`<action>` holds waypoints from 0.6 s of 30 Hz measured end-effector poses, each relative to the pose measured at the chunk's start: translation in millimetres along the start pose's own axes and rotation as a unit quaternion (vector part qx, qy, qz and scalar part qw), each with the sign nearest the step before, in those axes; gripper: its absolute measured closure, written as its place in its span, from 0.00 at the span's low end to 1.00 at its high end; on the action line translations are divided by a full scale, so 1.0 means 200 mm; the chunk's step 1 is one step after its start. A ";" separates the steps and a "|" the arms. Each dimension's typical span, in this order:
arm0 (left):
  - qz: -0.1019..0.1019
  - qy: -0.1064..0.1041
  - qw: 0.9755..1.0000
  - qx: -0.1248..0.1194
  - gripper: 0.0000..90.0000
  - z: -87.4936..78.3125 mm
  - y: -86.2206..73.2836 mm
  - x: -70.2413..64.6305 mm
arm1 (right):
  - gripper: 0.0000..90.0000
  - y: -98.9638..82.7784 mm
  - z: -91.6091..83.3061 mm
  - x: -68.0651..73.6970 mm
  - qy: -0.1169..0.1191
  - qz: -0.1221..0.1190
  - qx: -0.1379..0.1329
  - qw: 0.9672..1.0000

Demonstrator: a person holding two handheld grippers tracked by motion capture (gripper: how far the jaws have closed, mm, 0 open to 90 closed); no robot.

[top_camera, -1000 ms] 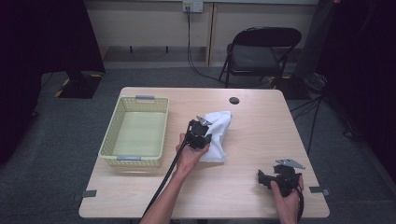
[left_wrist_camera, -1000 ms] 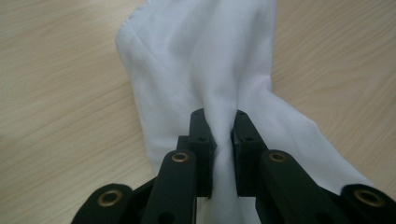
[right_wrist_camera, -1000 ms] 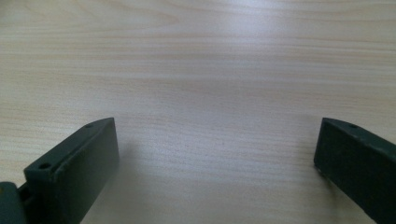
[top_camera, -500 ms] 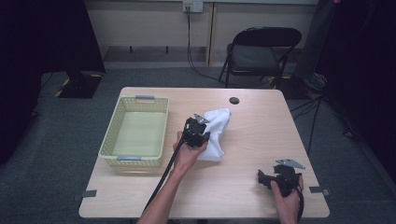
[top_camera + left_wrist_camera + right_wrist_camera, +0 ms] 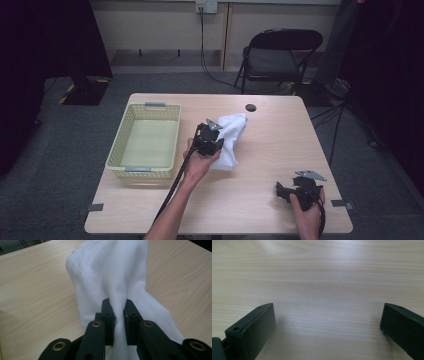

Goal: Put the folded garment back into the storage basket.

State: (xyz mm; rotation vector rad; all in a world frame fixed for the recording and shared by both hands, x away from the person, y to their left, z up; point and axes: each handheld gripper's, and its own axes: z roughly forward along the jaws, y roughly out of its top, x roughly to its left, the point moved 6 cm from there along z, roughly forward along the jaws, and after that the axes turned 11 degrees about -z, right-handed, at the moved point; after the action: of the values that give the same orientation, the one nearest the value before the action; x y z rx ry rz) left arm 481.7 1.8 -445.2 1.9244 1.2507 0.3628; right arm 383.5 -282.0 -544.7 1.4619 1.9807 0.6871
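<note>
A white cloth [image 5: 231, 142] lies bunched in the middle of the wooden table [image 5: 260, 210]. My left gripper [image 5: 214, 144] is shut on a pinched fold of it and holds that part raised. In the left gripper view the cloth [image 5: 110, 272] runs up between the two black jaws of the left gripper [image 5: 117, 308], which press on it from both sides. My right gripper [image 5: 281, 190] rests near the table's front right corner, held by a hand, apart from the cloth. In the right gripper view the right gripper [image 5: 328, 315] stands open over bare wood.
A pale yellow-green basket [image 5: 116, 150] with nothing in it stands at the table's left. A small black round disc [image 5: 250, 107] sits near the far edge. A black folding chair [image 5: 280, 50] stands beyond the table. Cables trail from both grippers.
The left gripper, still gripping the cloth, has edged slightly toward the basket. The right gripper has not moved.
</note>
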 end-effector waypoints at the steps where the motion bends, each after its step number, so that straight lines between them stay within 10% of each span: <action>1: -0.001 -0.001 1.000 -0.001 0.91 0.00 0.00 0.00 | 0.00 0.00 0.00 0.00 0.000 0.000 0.000 1.000; 18: 0.005 0.000 1.000 -0.009 0.91 -0.07 0.05 0.01 | 0.00 0.00 0.00 0.00 0.000 0.000 0.000 1.000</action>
State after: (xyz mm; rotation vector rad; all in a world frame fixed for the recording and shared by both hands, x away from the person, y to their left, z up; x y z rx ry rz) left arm 479.4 7.4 -429.3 1.9159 1.2343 0.3775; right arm 383.5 -282.0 -544.7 1.4619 1.9809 0.6872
